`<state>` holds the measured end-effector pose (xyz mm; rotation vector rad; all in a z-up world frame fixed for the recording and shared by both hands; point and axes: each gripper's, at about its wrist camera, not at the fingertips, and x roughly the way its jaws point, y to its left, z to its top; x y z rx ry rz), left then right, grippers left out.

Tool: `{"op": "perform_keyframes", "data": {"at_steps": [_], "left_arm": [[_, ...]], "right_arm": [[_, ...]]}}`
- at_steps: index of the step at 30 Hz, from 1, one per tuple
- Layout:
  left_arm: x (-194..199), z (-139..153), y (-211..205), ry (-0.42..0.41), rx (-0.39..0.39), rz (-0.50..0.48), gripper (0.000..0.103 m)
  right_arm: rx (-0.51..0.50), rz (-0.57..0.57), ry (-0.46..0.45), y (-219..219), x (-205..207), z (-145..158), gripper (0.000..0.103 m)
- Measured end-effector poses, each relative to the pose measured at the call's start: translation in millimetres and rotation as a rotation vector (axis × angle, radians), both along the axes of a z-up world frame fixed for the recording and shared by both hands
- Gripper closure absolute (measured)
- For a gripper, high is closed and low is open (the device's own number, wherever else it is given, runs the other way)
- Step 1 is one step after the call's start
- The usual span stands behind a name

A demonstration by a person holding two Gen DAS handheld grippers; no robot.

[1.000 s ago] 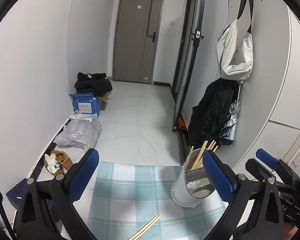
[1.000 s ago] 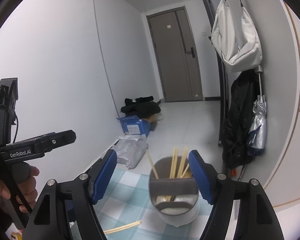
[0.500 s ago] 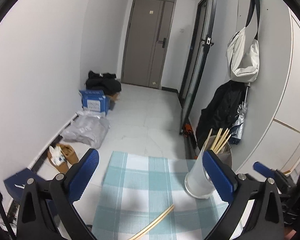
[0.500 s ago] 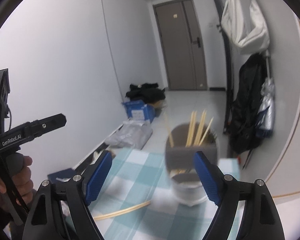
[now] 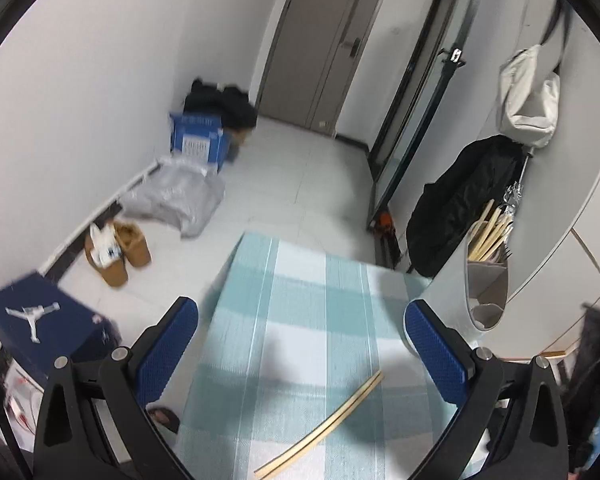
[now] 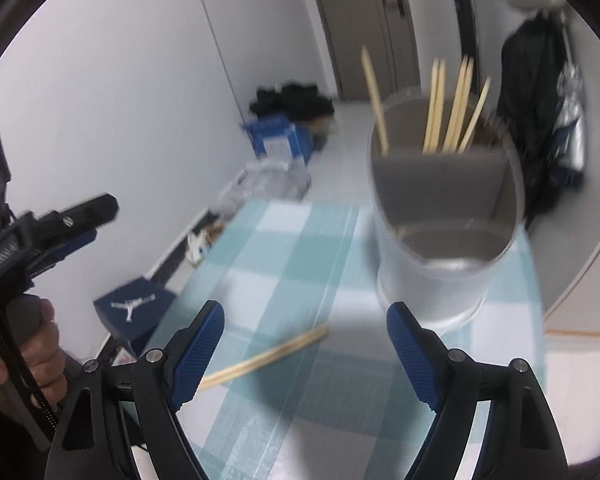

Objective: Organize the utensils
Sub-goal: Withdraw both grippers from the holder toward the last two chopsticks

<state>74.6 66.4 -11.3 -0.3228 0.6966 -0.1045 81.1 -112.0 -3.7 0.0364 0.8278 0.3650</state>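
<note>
Hand-held gripper point(image 6: 306, 344) above chopsticks point(image 6: 260, 358), unobstructed

The loose chopsticks point(image 5: 324, 426) run off the bottom edge in the left wrist view, while motion blur smears the utensil holder point(image 6: 444, 240), so its contents beyond upright sticks are perhaps unreadable.

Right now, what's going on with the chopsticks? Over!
Both grippers, left and right, open, empty. Loose chopsticks flat on checked cloth. Holder upright beyond. Nothing blocking.
</note>
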Motion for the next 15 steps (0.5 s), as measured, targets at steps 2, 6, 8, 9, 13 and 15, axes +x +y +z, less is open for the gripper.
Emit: {"op": "perform_keyframes", "data": {"at_steps": [2, 6, 8, 9, 13, 15], "left_arm": [[3, 0, 3, 0.013, -0.007, 0.002, 0.001], [4, 0, 8, 0.026, 0.001, 0.01, 0.001], [6, -1, 12, 0.038, -0.026, 0.009, 0.001], [6, -1, 13, 0.043, -0.035, 0.01, 0.001], [9, -6, 22, 0.067, -0.084, 0.017, 0.001], [13, -11, 29, 0.077, -0.112, 0.024, 0.001]], "right_arm": [[-0.005, -0.007, 0.066, 5, 8, -17, 0.02], [0.01, -0.031, 0.192, 17, 23, -51, 0.031], [0.013, -0.041, 0.228, 22, 27, -62, 0.041], [0.022, -0.045, 0.25, 24, 29, -68, 0.043], [0.011, -0.044, 0.288, 35, 30, -80, 0.05], [-0.033, -0.053, 0.299, 43, 32, -84, 0.059]]}}
